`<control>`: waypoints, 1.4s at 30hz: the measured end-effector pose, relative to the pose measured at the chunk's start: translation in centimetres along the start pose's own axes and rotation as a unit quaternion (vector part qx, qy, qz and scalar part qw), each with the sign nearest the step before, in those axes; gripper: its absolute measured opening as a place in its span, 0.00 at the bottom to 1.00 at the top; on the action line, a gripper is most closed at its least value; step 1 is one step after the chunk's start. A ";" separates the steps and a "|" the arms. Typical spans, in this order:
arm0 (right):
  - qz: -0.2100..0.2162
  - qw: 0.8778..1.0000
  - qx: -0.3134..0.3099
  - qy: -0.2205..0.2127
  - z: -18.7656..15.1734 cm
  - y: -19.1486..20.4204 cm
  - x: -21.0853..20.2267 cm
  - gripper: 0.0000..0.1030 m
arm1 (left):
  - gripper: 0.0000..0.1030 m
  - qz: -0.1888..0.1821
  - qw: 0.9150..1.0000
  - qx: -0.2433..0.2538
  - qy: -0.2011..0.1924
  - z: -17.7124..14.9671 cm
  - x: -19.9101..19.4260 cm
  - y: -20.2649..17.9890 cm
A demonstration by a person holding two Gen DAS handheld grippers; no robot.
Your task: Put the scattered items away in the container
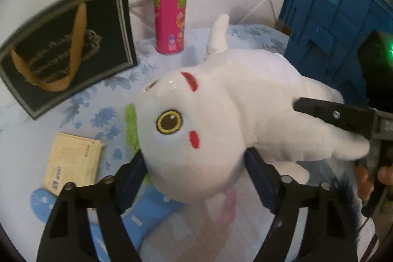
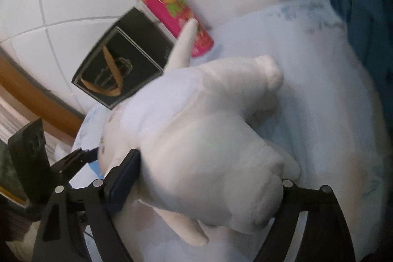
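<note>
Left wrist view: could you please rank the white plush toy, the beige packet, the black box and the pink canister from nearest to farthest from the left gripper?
1. White plush toy: its head sits between the left gripper fingers.
2. Beige packet: lying flat, lower left.
3. Black box: propped up, upper left.
4. Pink canister: upright at the back, by the wall.

Plush toy mid-table, other stuff around it

L wrist view: plush toy (image 1: 221, 119) at centre on the cloth (image 1: 81, 114); box (image 1: 66, 46) at 10 o'clock, can (image 1: 170, 9) upright at 12 behind toy, packet (image 1: 73, 161) flat at 8, crate (image 1: 326, 23) at 2, just beside toy.
</note>
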State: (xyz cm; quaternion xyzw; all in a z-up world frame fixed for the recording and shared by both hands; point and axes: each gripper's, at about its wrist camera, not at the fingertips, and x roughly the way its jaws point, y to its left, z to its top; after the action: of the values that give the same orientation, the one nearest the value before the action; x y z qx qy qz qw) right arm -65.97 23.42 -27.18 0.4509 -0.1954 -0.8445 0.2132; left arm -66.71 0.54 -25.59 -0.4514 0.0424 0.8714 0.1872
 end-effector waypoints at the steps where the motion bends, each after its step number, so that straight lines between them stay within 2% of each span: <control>1: 0.000 1.000 -0.008 -0.007 0.0 0.7 -0.6 0.82 | 0.63 0.001 1.000 0.001 -0.004 0.1 -0.4 0.0; 2: -0.003 1.000 -0.013 -0.008 0.1 1.4 -1.1 0.82 | 0.56 0.004 1.000 0.005 -0.008 0.4 -1.0 -0.2; 3: -0.007 1.000 -0.017 -0.008 0.1 2.0 -1.5 0.80 | 0.42 0.009 1.000 0.010 -0.012 0.5 -1.6 -0.4; 4: -0.011 1.000 -0.021 -0.008 0.1 2.6 -1.8 0.74 | 0.29 0.013 1.000 0.020 -0.010 0.8 -2.2 -0.7; 5: -0.015 1.000 -0.025 -0.008 0.2 3.2 -2.2 0.67 | 0.29 0.013 1.000 0.021 0.000 1.0 -2.4 -0.8; 6: -0.020 0.999 -0.029 -0.008 0.2 3.8 -2.6 0.65 | 0.29 0.013 1.000 0.016 0.008 1.1 -2.6 -0.8; 8: -0.033 0.999 -0.005 0.019 -0.3 3.6 -2.4 0.65 | 0.38 0.011 1.000 -0.002 0.016 0.5 -3.1 -0.3; 10: -0.042 0.998 0.008 0.047 -1.6 3.2 -2.3 0.65 | 0.73 0.027 0.999 -0.015 0.020 -0.5 -3.3 0.4; 13: -0.041 0.995 0.017 0.091 -3.9 2.9 -2.0 0.65 | 0.75 0.042 0.998 -0.040 0.024 -1.4 -3.7 1.7; 15: -0.043 0.993 -0.007 0.107 -5.0 4.1 -2.2 0.65 | 0.75 0.055 0.997 -0.052 0.030 -1.7 -3.8 2.4; 18: -0.066 0.994 -0.044 0.076 -5.2 6.4 -4.6 0.67 | 0.75 0.087 0.994 -0.059 0.043 -1.9 -3.5 3.2; 21: -0.123 0.991 -0.046 0.013 -4.3 6.6 -7.7 0.69 | 0.75 0.117 0.989 -0.065 0.057 -2.2 -3.0 3.7; 23: -0.169 0.985 -0.041 -0.010 -3.7 5.9 -8.6 0.68 | 0.75 0.118 0.989 -0.071 0.063 -2.5 -3.0 3.8; 26: -0.239 0.971 -0.028 -0.017 -3.2 4.1 -8.3 0.65 | 0.75 0.113 0.989 -0.074 0.060 -2.8 -3.3 4.0; 28: -0.256 0.966 -0.023 0.033 -3.3 2.9 -5.6 0.58 | 0.75 0.113 0.989 -0.075 0.059 -2.9 -3.7 4.0; 29: -0.253 0.965 -0.027 0.065 -3.9 2.9 -3.8 0.58 | 0.75 0.110 0.989 -0.076 0.058 -3.0 -4.1 4.1; 30: -0.248 0.963 -0.033 0.096 -4.7 3.0 -2.0 0.54 | 0.75 0.106 0.990 -0.077 0.056 -3.1 -4.4 4.1; 31: -0.231 0.967 -0.036 0.106 -5.3 3.8 -1.3 0.50 | 0.75 0.107 0.990 -0.078 0.054 -3.2 -5.0 4.3; 34: -0.170 0.977 -0.044 0.118 -6.7 6.7 -0.2 0.50 | 0.75 0.116 0.988 -0.083 0.051 -3.6 -6.1 5.1; 39: -0.106 0.986 -0.043 0.119 -7.7 10.2 1.3 0.50 | 0.75 0.132 0.985 -0.104 0.043 -5.1 -8.9 7.0; 40: -0.094 0.987 -0.043 0.119 -7.9 10.9 1.5 0.55 | 0.77 0.135 0.984 -0.108 0.042 -5.4 -9.5 7.4; 42: -0.069 0.989 -0.043 0.119 -8.2 12.3 2.1 0.56 | 0.83 0.139 0.983 -0.116 0.040 -6.1 -10.5 7.9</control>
State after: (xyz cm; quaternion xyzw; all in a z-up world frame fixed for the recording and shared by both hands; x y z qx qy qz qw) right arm -57.80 10.89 -26.42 0.5514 -0.1004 -0.8049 0.1951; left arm -59.43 -11.26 -21.49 -0.4938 0.0109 0.8694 0.0091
